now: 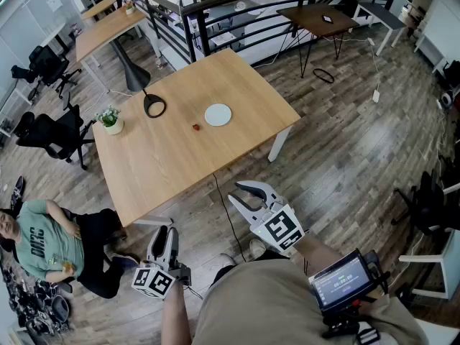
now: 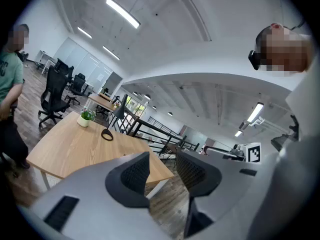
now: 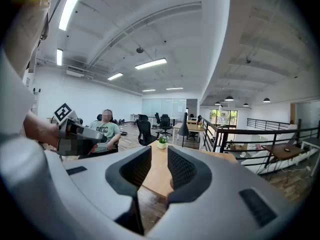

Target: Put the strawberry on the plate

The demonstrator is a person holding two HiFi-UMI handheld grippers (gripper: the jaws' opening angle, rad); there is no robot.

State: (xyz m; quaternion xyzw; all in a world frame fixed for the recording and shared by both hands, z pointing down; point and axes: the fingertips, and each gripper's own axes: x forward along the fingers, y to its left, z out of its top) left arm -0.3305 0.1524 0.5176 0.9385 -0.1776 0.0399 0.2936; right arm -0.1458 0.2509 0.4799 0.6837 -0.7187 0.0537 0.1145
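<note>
The strawberry point(image 1: 195, 127) was pictured on the worktop point(image 1: 172, 160) near the empty plate point(image 1: 218, 114), not yet grasped, with the fingers of the left gripper point(image 2: 162, 171) and right gripper point(image 3: 159, 166) held apart and empty.

Below you, a pale wooden tabletop point(image 1: 165, 164) stands at an angle on the plank floor point(image 1: 345, 142). A black desk lamp point(image 1: 136, 74) rises from a ring-shaped base near the far left edge. A small potted plant point(image 1: 110, 119) in a white pot sits close by, at the left corner. A dark cable point(image 1: 223, 207) drops from the near edge to the floor. To your left, a person in a green shirt point(image 1: 43, 239) sits low by the tabletop's corner, with black office chairs point(image 1: 54, 131) beyond. A black railing point(image 1: 237, 6) runs behind the tabletop, and past it stands a dark table point(image 1: 316, 19).
</note>
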